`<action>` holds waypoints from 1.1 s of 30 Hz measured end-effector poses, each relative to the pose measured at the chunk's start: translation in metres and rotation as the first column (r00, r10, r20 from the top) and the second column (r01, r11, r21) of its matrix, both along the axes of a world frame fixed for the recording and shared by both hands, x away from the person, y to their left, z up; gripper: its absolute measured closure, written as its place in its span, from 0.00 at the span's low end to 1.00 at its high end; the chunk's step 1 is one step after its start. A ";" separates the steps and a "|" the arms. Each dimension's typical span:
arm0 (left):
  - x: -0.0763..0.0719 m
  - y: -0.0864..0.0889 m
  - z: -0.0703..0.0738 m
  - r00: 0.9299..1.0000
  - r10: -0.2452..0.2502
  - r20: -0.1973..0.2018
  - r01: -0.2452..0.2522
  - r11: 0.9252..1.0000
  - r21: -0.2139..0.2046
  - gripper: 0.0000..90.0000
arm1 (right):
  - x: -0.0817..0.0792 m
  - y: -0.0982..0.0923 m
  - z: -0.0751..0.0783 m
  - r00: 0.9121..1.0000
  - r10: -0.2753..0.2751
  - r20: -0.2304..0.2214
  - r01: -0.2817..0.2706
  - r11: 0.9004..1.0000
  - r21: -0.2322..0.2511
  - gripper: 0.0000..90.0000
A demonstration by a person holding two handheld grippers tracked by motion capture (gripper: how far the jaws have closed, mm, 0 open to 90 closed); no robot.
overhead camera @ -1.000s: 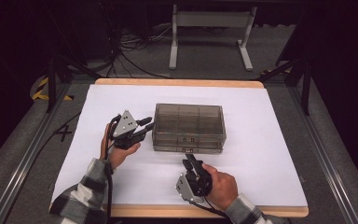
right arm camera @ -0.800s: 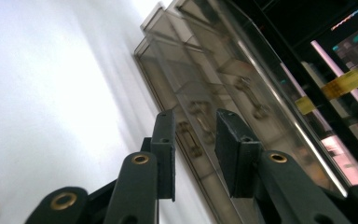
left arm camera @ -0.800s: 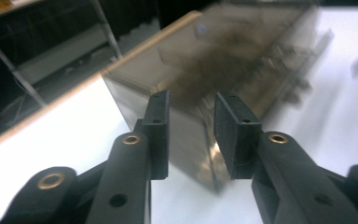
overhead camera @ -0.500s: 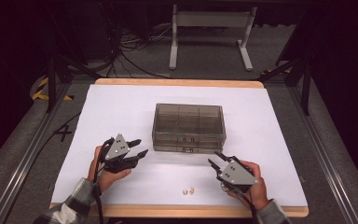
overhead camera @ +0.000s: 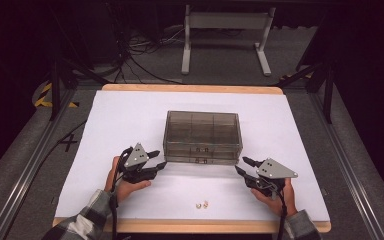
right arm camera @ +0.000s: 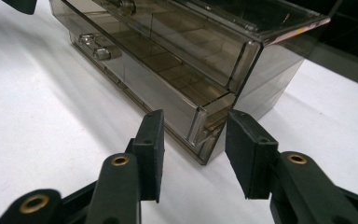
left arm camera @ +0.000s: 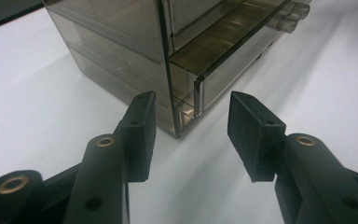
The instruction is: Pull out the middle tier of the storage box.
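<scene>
Smoked clear plastic drawer box (overhead camera: 202, 136) sits mid-table on the white table (overhead camera: 130, 115), a bit toward the far edge, lower drawer (left arm camera: 233, 56) looks pulled out slightly. Judging by looks: thin rigid acrylic, light, slick walls, would slide on the table rather than tip, and could crack or scuff if squeezed hard. Best grip is probably the two front bottom corners or side walls, one claw each, gentle pressure, not the tiny knobs (right arm camera: 95, 46). Left claw (overhead camera: 155, 159) is low at the box's front left corner, right claw (overhead camera: 241, 165) at the front right corner, both level and angled inward. Both have just been opening, roughly half open, corner framed between the jaws, pads not touching, nothing held. Two small beads (overhead camera: 202, 204) lie near the near edge
</scene>
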State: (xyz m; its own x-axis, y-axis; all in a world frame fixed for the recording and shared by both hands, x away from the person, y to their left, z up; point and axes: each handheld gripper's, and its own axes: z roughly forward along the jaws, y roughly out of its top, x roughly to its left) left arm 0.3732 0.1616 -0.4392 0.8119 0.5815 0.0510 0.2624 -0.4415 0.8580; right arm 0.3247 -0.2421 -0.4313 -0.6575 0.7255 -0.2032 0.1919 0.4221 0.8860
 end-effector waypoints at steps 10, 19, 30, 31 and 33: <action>0.006 -0.006 -0.007 0.999 -0.032 -0.028 0.032 0.999 0.026 0.65 | 0.009 0.007 -0.008 0.999 0.011 -0.032 -0.012 1.000 -0.008 0.74; 0.004 -0.006 -0.005 0.999 -0.028 -0.019 0.029 0.999 0.039 0.69 | 0.005 0.004 -0.005 1.000 -0.001 -0.029 0.001 1.000 0.003 0.90; -0.002 -0.007 -0.003 0.997 -0.079 0.010 0.078 0.995 0.059 0.76 | 0.003 0.002 -0.003 0.999 0.017 -0.039 -0.017 1.000 -0.008 0.91; -0.003 -0.008 -0.002 0.997 -0.077 0.018 0.076 0.995 0.063 0.75 | 0.003 0.002 -0.003 0.999 0.018 -0.040 -0.019 1.000 -0.007 0.91; -0.004 -0.007 -0.002 0.997 -0.078 0.018 0.077 0.995 0.062 0.76 | 0.003 0.002 -0.003 0.999 0.021 -0.039 -0.021 1.000 -0.007 0.91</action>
